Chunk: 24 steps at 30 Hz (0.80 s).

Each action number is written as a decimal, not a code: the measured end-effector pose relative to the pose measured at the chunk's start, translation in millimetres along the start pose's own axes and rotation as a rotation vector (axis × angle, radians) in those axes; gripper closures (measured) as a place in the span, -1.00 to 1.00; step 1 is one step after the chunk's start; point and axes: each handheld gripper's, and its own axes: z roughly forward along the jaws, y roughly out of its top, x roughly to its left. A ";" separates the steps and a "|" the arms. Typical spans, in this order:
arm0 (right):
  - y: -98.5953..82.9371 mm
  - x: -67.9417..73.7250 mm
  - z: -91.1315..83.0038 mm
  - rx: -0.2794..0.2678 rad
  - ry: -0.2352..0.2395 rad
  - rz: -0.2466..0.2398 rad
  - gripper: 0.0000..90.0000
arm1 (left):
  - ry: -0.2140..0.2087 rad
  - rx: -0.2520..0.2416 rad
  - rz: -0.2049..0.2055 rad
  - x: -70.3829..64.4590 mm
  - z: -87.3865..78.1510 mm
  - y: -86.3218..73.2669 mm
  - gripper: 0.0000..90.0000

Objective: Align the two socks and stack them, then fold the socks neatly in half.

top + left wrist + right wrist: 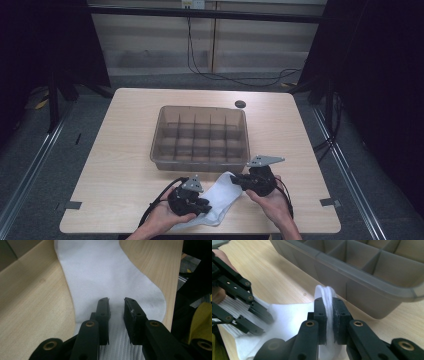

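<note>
A white sock (220, 196) lies flat on the wooden table near its front edge, just ahead of the tray. My right gripper (328, 302) is shut on the sock's toe end (325, 291), which stands pinched up between the jaws. In the high view that right gripper (236, 179) sits at the sock's far right tip. My left gripper (116, 305) is open, its jaws slightly apart and low over the sock (105, 272) near the ribbed cuff. The left gripper (204, 205) is at the sock's near left end.
A grey translucent tray (200, 164) with several divided compartments stands mid-table, right behind the sock; its near wall (352, 282) is close to my right gripper. A small black disc (240, 104) lies behind the tray. The table's front edge (200, 232) is close to both hands.
</note>
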 end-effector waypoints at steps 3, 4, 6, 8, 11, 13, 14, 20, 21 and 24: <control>2.8 2.8 -0.8 -0.008 0.011 -0.008 0.84 | 0.003 -0.004 -0.005 0.7 0.7 0.6 0.64; 4.0 4.7 -0.9 -0.011 0.012 -0.010 0.84 | 0.000 -0.008 -0.006 0.8 1.1 0.7 0.64; 6.1 7.7 -1.2 -0.012 0.020 -0.021 0.84 | 0.001 -0.005 -0.007 1.4 1.4 1.4 0.63; 8.1 10.7 -0.8 -0.009 0.023 -0.024 0.84 | 0.009 -0.004 -0.008 0.8 2.1 2.4 0.62; 12.4 16.3 -0.6 -0.012 0.037 -0.042 0.84 | 0.005 -0.019 -0.017 0.8 5.2 4.2 0.60; 14.4 18.9 -0.4 -0.016 0.041 -0.051 0.84 | 0.006 -0.015 -0.028 1.2 6.3 6.1 0.58; 15.3 20.2 0.0 -0.017 0.045 -0.052 0.84 | 0.005 -0.009 -0.026 1.5 6.6 7.2 0.56; 15.7 21.2 2.9 -0.017 0.055 -0.054 0.84 | -0.006 0.000 -0.037 1.6 -0.5 13.2 0.37; 15.3 20.4 3.4 -0.013 0.054 -0.055 0.84 | -0.007 -0.008 -0.027 0.9 -6.4 12.4 0.36; 13.9 18.8 4.7 -0.004 0.051 -0.049 0.84 | -0.005 -0.010 -0.001 -1.7 -23.3 5.5 0.41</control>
